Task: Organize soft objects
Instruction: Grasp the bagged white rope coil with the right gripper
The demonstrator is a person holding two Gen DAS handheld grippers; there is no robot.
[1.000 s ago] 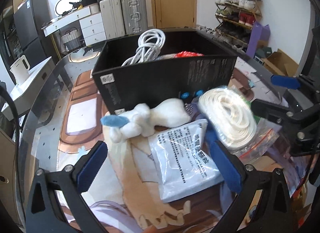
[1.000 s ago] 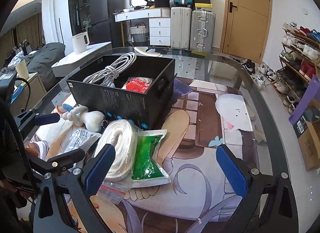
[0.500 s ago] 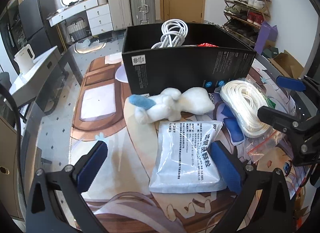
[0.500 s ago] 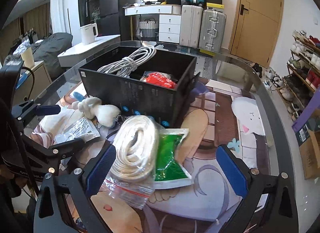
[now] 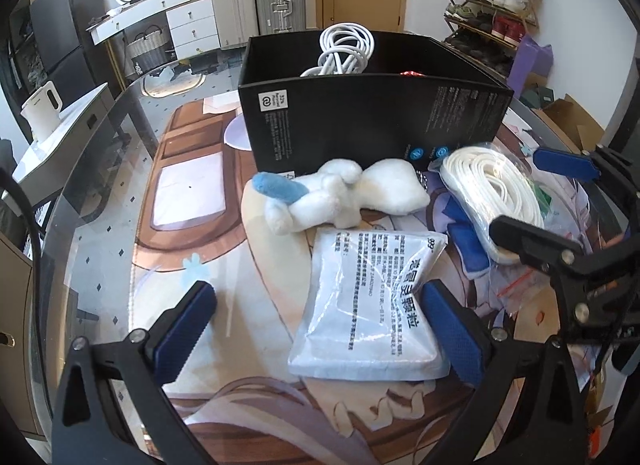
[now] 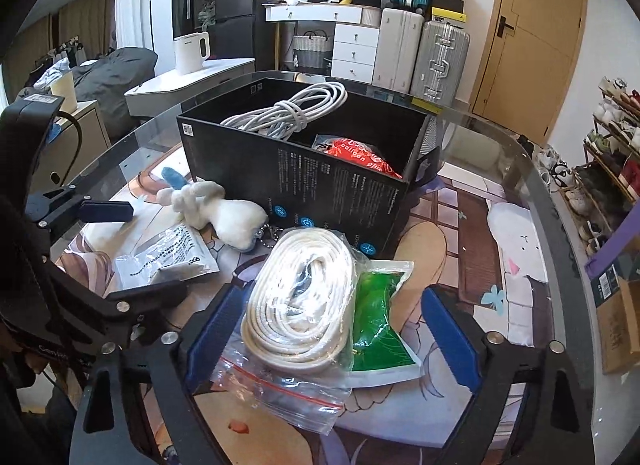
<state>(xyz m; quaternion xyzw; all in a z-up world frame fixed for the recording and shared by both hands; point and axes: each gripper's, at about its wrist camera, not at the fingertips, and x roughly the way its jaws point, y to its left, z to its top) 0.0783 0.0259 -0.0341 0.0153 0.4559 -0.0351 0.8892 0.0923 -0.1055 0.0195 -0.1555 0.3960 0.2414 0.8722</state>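
My right gripper (image 6: pixel 334 329) straddles a zip bag holding a coiled white rope (image 6: pixel 304 305) that lies partly over a green pack (image 6: pixel 380 325). Its jaws are closing, and the right pad still stands clear of the green pack. My left gripper (image 5: pixel 318 329) is open low over a white printed sachet (image 5: pixel 372 305), which lies against its right finger. A white plush toy with a blue ear (image 5: pixel 340 201) rests against the black box (image 5: pixel 372 117). The box holds a white cable bundle (image 6: pixel 288 113) and a red packet (image 6: pixel 364 157).
Everything sits on a glass table with a cartoon mat (image 5: pixel 192 193) beneath. My right gripper (image 5: pixel 540 197) shows at the right of the left wrist view, over the rope bag (image 5: pixel 492 193). Suitcases (image 6: pixel 420 53), a shoe rack (image 5: pixel 492 5) and drawers surround the table.
The right gripper has moved in over the bagged rope and its jaws have narrowed around it. The left gripper has shifted, so the sachet now lies between its fingers.
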